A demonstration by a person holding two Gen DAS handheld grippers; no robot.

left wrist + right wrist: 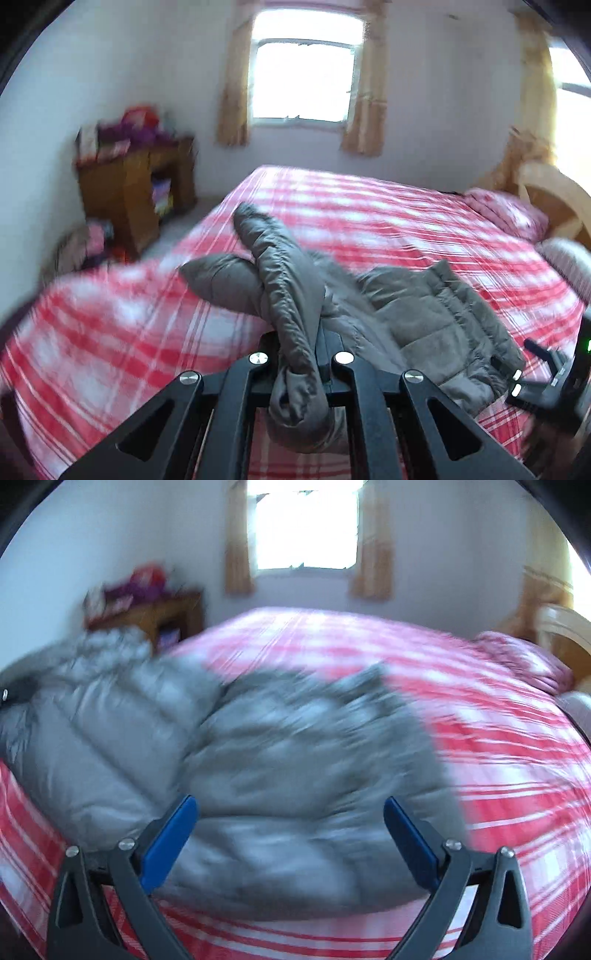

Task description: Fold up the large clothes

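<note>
A grey puffer jacket [424, 306] lies crumpled on the red-and-white checked bed [369, 221]. My left gripper [301, 339] is shut on a gathered fold of the jacket, which hangs down between its black fingers and is lifted off the sheet. A sleeve [255, 229] stretches away beyond the grip. In the blurred right wrist view the jacket [258, 757] fills the middle. My right gripper [291, 812] hovers just over its near edge, its blue pads [170, 842] wide apart and holding nothing. The right gripper [546, 373] also shows at the edge of the left wrist view.
A wooden cabinet [136, 192] with clutter on top stands by the left wall, with things on the floor beside it. A pillow [506, 210] and a wooden headboard [554, 195] are at the bed's right end. A curtained window [303, 77] is on the far wall.
</note>
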